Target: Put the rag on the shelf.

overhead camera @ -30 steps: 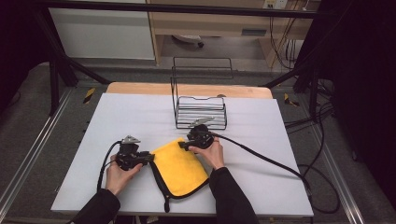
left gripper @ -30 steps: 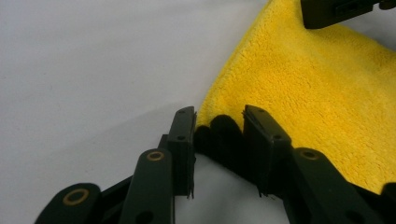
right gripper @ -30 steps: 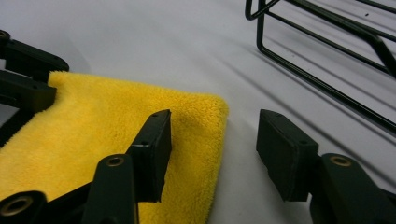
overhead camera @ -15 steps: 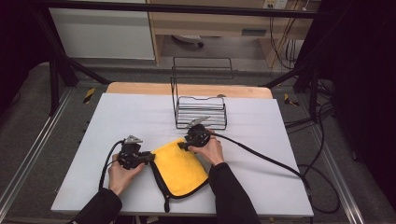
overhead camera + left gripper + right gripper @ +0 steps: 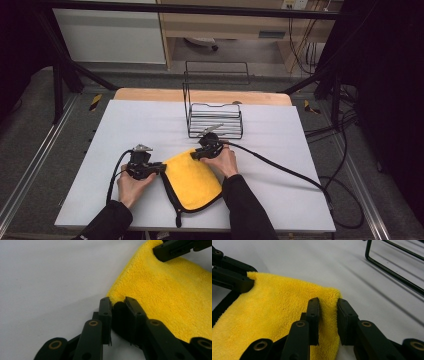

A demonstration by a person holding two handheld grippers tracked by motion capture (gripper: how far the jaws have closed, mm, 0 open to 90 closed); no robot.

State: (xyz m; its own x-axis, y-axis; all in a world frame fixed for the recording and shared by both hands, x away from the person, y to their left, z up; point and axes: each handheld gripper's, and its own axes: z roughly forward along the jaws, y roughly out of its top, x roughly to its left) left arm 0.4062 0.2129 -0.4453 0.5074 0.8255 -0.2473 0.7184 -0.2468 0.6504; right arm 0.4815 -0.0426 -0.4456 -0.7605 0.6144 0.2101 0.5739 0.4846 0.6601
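Both grippers pinch corners of the cloth (image 5: 192, 180): left gripper (image 5: 118, 312) at nine o'clock, right gripper (image 5: 328, 315) at twelve (a spread grip, likely for lifting it flat).

The cloth (image 5: 192, 180) lay on the table (image 5: 280, 150), near its front edge. The left gripper (image 5: 159, 169) sat at the cloth's left corner and the right gripper (image 5: 196, 154) at its far corner. The rack (image 5: 215, 120) stood just behind them.

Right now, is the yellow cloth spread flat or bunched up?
Spread flat. The yellow cloth lies smooth on the table, with each hand-held gripper at a far corner: left, right.
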